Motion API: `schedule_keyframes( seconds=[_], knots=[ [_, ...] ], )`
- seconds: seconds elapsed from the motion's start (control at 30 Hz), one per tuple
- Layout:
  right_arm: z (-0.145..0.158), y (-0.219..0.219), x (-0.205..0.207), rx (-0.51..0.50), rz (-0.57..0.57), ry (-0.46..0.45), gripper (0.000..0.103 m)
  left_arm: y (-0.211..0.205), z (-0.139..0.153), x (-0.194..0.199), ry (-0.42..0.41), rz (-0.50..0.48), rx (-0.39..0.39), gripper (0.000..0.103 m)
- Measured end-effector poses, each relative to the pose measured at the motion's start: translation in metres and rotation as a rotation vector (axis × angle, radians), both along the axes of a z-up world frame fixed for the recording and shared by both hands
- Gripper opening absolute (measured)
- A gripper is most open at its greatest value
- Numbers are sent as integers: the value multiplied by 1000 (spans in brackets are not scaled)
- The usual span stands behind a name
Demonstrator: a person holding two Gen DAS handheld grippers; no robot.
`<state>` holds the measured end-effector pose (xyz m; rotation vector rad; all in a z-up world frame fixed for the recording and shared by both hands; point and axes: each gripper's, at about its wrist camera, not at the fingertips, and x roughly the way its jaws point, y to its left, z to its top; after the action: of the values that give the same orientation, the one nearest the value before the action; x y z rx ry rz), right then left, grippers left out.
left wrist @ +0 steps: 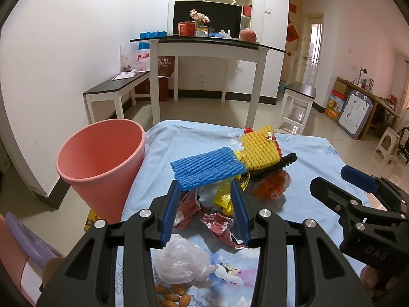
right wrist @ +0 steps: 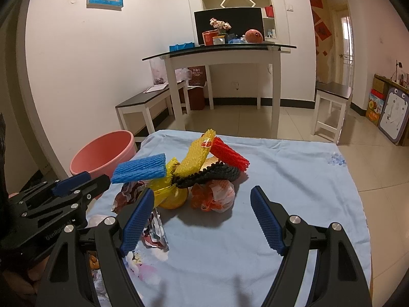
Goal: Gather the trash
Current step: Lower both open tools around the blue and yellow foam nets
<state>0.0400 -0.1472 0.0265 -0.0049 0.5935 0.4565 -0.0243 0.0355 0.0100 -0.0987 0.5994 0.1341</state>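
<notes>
**Trash heap ahead, both claws empty**

Nearest the lens: almonds (left wrist: 173, 297) and a crumpled white bag (left wrist: 182, 261) on the blue cloth (left wrist: 306, 153), just under the left gripper (left wrist: 207, 212). Jaws there half parted, straddling crumpled red wrapper (left wrist: 217, 223), gripping nothing. Just beyond the tips, propped on the heap: blue foam net (left wrist: 207, 168). Right gripper (right wrist: 202, 220) spread wide, empty, orange bag (right wrist: 217, 195) just ahead between its fingers.

Risks: loosely stacked heap, so tugging one foam net likely to topple the yellow net (right wrist: 194, 157) and red net (right wrist: 230, 153). Pink bin (left wrist: 102, 163) off the cloth's left edge; light foam apt to slip or miss the rim.
</notes>
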Motion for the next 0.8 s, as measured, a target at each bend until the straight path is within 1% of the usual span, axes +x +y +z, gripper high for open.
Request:
schedule_keyframes(
  seconds=[0.57,0.8],
  knots=[
    [1,-1,-1,2,-2,-5,76,-1,-1,0,5,-1,-3,42],
    [3,-1,2,-4,-8,-12,76,11,-2,-1,3,-18,-33,42]
  ],
)
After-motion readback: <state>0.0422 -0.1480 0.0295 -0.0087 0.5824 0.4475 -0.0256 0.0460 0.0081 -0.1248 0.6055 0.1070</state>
